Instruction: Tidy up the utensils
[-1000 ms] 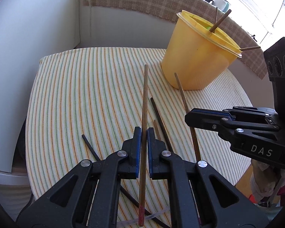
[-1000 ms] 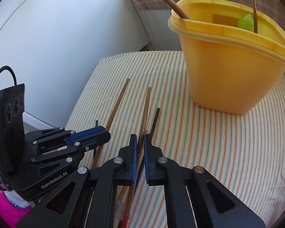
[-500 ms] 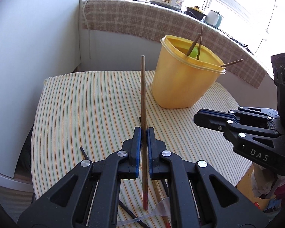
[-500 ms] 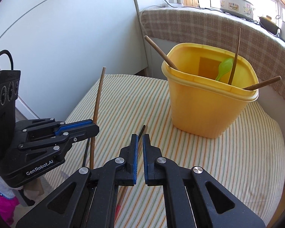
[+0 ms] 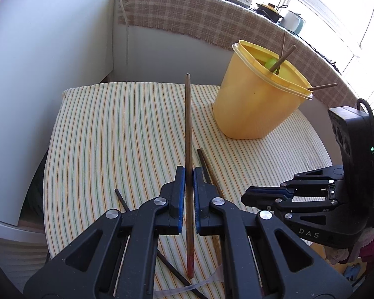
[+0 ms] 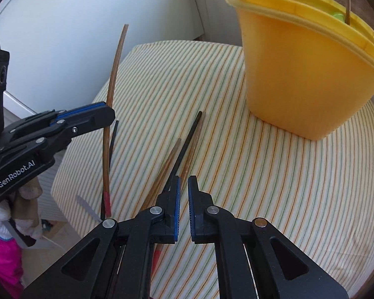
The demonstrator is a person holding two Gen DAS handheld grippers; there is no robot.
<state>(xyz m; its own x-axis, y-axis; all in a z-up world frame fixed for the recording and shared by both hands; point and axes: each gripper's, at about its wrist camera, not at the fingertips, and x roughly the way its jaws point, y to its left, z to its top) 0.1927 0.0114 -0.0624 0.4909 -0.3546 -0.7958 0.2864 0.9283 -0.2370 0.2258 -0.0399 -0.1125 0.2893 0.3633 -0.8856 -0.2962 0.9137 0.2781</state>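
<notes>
Left claw (image 5: 189,182) grips a brown chopstick (image 5: 188,124); right claw (image 6: 183,194) clenched empty; yellow tub (image 5: 256,107) holds chopsticks (image 5: 283,56).

Both cams ride the tongs, angled steeply down, close over striped surface (image 5: 107,129). Left cam sees right tongs (image 5: 246,195) at its right; right cam sees left tongs (image 6: 112,114) at left. Shared: yellow bucket (image 5: 256,109), loose chopsticks (image 6: 187,144).

One yellow bucket (image 5: 256,104) is seen. Three sticks (image 5: 284,56) and one green spoon (image 5: 270,62) are counted inside it. One chopstick (image 5: 189,149) is gripped; four chopsticks (image 6: 187,144) are counted on the cloth.
</notes>
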